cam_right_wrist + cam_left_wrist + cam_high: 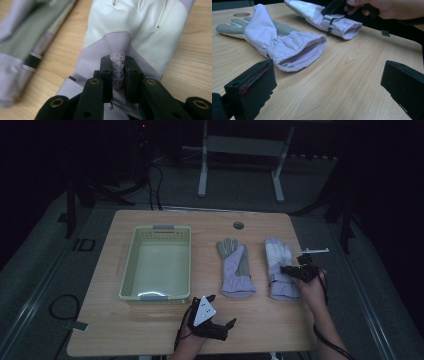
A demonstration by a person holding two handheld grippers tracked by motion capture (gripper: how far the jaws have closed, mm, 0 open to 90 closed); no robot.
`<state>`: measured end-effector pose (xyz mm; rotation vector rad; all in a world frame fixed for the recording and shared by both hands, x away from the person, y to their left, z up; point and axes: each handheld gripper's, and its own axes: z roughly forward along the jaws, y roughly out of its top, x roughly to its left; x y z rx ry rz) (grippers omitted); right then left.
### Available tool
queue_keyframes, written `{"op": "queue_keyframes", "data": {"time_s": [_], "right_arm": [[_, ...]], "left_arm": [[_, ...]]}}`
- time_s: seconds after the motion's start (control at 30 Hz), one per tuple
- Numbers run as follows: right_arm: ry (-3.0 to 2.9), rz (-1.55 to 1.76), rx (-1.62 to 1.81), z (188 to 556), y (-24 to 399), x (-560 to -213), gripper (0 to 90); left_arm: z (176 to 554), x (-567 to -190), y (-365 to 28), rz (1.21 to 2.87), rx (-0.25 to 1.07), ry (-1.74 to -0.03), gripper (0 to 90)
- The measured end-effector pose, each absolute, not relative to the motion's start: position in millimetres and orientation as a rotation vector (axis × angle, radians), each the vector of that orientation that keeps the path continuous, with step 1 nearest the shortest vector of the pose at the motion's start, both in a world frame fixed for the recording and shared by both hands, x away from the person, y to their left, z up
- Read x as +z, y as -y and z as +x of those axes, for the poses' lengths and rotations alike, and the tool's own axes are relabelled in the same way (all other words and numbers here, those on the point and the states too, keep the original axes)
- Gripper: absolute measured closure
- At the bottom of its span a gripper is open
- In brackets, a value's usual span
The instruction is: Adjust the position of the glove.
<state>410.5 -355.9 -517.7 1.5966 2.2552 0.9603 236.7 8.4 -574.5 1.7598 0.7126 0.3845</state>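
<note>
While the right claw pinches a raised fold of fabric on the back of the right-hand glove, the work stands at the grasping step, with nothing yet lifted off the bench. Seen from the right gripper view, the two black jaws stand close together with a printed snowflake patch of the glove squeezed between them; the jaws are clenched on that fold. In the high view this glove lies flat at centre right of the frame, fingers toward the top, cuff toward the bottom. A second glove lies just beside it, nearer the middle of the frame, apart from it and untouched. The left claw waits at the lower centre of the high view, released, its jaws standing wide with bare bench between them, as the left gripper view confirms. A pale green basket stands at centre left, with nothing in it.

Judged from this layout, the next move calls for raising the pinched glove clear of the bench and carrying it across the second glove toward the basket. The grip holds only a fold of cloth, so the rest of the glove will probably hang and swing.
</note>
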Motion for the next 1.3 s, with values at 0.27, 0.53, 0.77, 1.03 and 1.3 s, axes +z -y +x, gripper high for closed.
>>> {"op": "queue_keyframes", "data": {"time_s": [0.27, 0.53, 0.77, 1.03, 1.3], "right_arm": [[-2.208, 1.603, 0.992, 404, 357, -484, 79.7], [-2.163, 1.567, 1.015, 399, 345, -441, 79.6], [-2.159, 1.531, 1.013, 395, 323, -415, 79.6], [-2.185, 1.486, 1.041, 395, 300, -401, 79.5], [-2.221, 1.436, 1.040, 393, 263, -396, 79.5]], "left_arm": [[236, -575, -8, 1.760, 0.388, -0.712, 0.1], [237, -575, -8, 1.760, 0.388, -0.713, 0.1], [236, -575, -8, 1.760, 0.389, -0.713, 0.1], [236, -574, -8, 1.761, 0.390, -0.712, 0.1], [236, -575, -8, 1.759, 0.388, -0.712, 0.1]]}}
